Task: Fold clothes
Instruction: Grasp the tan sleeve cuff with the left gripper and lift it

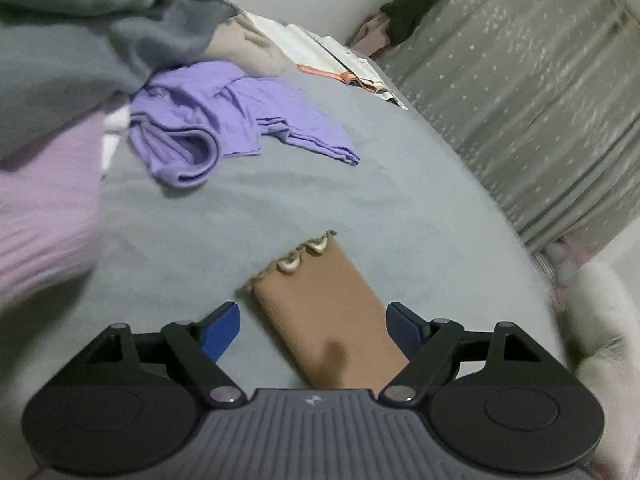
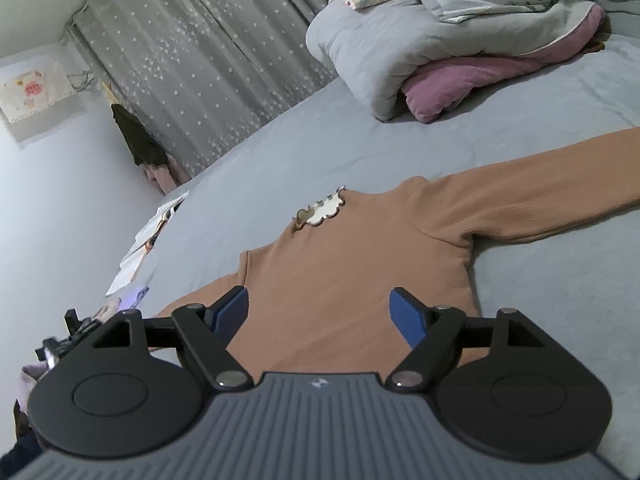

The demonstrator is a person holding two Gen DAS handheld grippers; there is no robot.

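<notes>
Grey bed (image 2: 400,168); brown top (image 2: 340,272) sleeve cut off right, hem hidden.

We find our left gripper (image 1: 314,326) with its jaws spread wide, the blue pads (image 1: 220,330) standing well apart and angled outward. Nothing is clamped between them; cloth merely passes through the gap, touching neither pad that we can confirm. Our right gripper (image 2: 320,314) shows the same posture: jaws fully parted, blue pads (image 2: 410,314) clear of one another, linkage arms splayed to either side. Our hands and sleeves lie outside both views.
</notes>
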